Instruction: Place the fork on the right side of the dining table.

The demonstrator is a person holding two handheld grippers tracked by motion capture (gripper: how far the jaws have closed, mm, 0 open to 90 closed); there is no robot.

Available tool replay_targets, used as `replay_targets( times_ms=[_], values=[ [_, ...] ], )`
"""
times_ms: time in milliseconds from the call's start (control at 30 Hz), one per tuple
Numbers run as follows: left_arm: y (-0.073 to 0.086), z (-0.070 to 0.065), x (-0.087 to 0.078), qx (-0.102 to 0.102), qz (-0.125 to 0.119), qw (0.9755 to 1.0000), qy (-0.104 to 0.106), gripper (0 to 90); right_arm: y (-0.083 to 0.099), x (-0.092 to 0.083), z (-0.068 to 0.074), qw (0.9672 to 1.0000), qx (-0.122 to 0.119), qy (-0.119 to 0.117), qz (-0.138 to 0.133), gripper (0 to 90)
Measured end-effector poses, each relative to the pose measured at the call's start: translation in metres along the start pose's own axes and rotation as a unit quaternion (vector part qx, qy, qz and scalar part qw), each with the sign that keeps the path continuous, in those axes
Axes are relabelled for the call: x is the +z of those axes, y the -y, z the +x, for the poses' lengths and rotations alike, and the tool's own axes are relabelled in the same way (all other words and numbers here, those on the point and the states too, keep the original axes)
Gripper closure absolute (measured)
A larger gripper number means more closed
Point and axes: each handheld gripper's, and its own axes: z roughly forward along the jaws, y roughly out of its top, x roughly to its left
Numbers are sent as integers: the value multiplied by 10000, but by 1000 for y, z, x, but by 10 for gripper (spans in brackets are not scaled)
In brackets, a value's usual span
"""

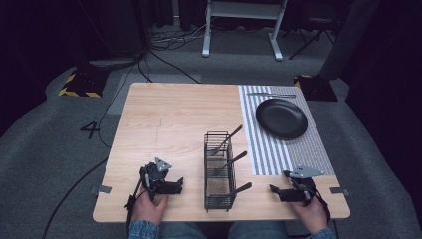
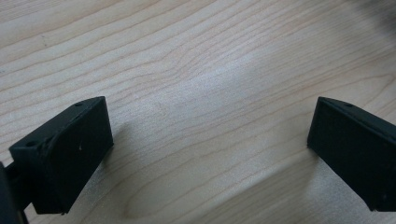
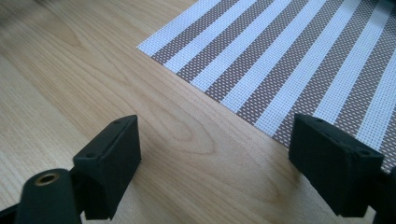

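Your left gripper [image 1: 171,186] and right gripper [image 1: 278,192] flank the black wire cutlery basket [image 1: 219,172], jaws spread, empty. Risk: approaching carelessly may topple it, scattering utensils

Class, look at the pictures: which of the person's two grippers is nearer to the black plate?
Right. The right gripper rests by the striped mat's near corner, below the black plate; the left gripper lies beyond the wire basket, farther off.
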Motion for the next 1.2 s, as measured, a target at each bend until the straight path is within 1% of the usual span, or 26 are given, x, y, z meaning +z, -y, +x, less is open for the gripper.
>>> replay_targets(
  times_ms=[33,133,167,233,333,367,467,500,533,600,667,733,800,833,867,933,967,1000,1067,1100,1200],
  values=[
    [0,0,0,-1,0,10000,0,2,0,0,0,10000,0,0,0,187],
    [0,0,0,-2,-1,10000,-1,1,1,-2,1,10000,-30,-38,-39,246],
    [0,0,0,-5,0,10000,-3,1,1,-2,1,10000,-30,-38,-39,246],
    [0,0,0,-10,-7,10000,-9,1,2,-4,2,10000,-5,-18,-66,320],
    [-1,0,0,-9,-3,10000,-15,2,2,-8,2,10000,74,40,14,359],
    [-1,0,0,-11,-3,10000,-15,2,1,-10,2,9999,115,-8,113,386],
    [-1,0,1,-12,-5,10000,-16,1,-1,-13,4,9998,157,-77,136,389],
    [-1,0,1,-14,-8,10000,-15,1,-3,-17,6,9997,174,-133,127,407],
    [-1,0,1,-14,-8,10000,-15,1,-3,-17,6,9997,174,-133,127,407],
    [-1,0,1,-17,-5,10000,-12,1,-8,-21,8,9995,158,-171,211,426],
    [-1,0,1,-15,-7,10000,-11,1,-13,-26,9,9995,120,-140,273,440],
    [-1,0,1,-17,-6,10000,-12,2,-17,-32,10,9994,127,-182,267,442],
    [-1,0,1,-18,-8,10000,-10,2,-23,-42,13,9991,181,-311,223,451],
    [-1,0,1,-16,-4,10000,-12,2,-23,-42,13,9991,181,-311,223,451],
    [-1,0,1,-16,-4,10000,-11,2,-27,-49,15,9988,244,-401,168,462],
    [-1,0,1,-12,-3,10000,-10,1,-32,-56,19,9984,286,-479,118,474],
    [-1,0,1,-12,-3,10000,-10,2,-32,-56,19,9984,286,-479,118,474],
    [-1,0,1,-6,7,10000,-11,1,-38,-62,24,9981,255,-564,33,476],
    [-2,0,1,-2,7,10000,-17,2,-42,-65,27,9979,238,-609,10,476],
    [-1,0,1,-8,6,10000,-12,1,-49,-71,32,9974,184,-691,-45,476],
    [-1,0,1,-4,7,10000,-15,2,-59,-78,41,9966,63,-808,-123,476]
  ],
)
